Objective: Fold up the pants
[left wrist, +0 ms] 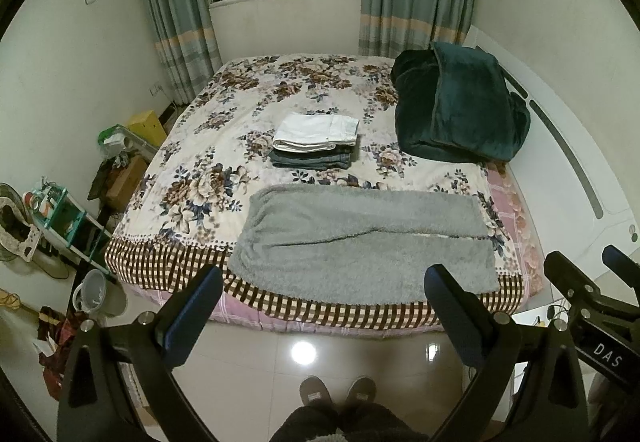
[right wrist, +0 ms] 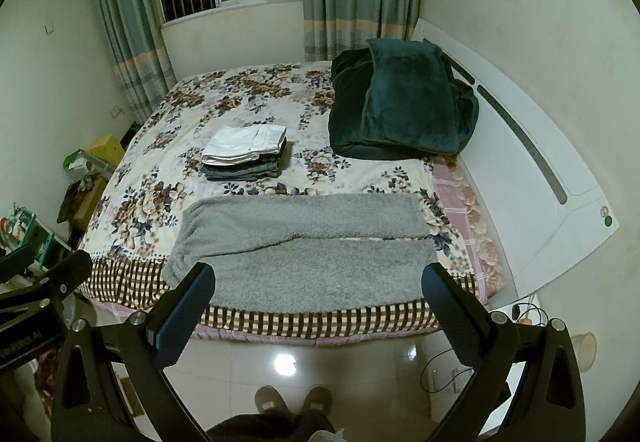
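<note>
Left wrist view: left gripper (left wrist: 322,306) hangs above the floor short of the bed (left wrist: 280,306), jaws spread wide, nothing between them. The grey fleece pants (left wrist: 360,242) lie flat across the near edge of the bed, waist to the left, legs running right, one leg near and one far with a visible seam gap between them. Near hem sits right at the mattress edge, so a pull toward the near side could drag the whole garment off onto the floor. Fabric looks thick and fuzzy; my guess is a shallow pinch grabs only pile and slips, or grabs the floral bedspread (left wrist: 208,145) underneath and folds that too. The right gripper (left wrist: 580,274) shows at the right edge of this view, near the pants' leg ends; can't tell its opening from here. Right wrist view: right gripper (right wrist: 320,306) is also wide open and empty, hovering short of the bed's near edge, pants (right wrist: 312,258) directly ahead. The stack of folded clothes (right wrist: 244,153) sits just beyond the pants on the far side; a fold thrown far could knock it or land on it. The dark green blanket (right wrist: 400,105) is far right, well apart, low risk. If both grippers lift unevenly, the legs likely skew and the fold comes out crooked.
</note>
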{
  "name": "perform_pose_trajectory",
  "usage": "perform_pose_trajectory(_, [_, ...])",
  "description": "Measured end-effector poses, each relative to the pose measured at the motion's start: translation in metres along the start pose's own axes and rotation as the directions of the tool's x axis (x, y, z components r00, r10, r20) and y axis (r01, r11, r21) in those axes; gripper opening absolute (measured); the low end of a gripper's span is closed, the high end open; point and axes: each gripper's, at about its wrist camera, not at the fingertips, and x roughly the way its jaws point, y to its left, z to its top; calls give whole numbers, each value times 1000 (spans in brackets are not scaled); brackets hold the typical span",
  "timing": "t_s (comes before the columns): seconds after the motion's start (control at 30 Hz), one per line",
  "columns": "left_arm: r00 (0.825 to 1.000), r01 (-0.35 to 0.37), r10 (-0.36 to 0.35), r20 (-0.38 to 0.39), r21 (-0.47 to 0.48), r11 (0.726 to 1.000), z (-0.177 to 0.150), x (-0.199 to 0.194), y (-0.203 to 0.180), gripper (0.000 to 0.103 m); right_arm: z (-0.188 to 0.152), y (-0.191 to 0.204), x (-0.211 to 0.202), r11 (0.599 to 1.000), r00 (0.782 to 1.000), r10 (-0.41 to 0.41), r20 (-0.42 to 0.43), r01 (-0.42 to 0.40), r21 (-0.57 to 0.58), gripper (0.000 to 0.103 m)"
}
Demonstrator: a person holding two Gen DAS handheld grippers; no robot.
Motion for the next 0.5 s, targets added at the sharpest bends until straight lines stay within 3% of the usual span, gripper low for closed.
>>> perform_pose_trajectory(0.5, [1000, -1, 1, 8, -3, 1000, 4, 1, -5, 103, 2, 2, 0, 1000, 1000, 0, -4, 0, -4, 103])
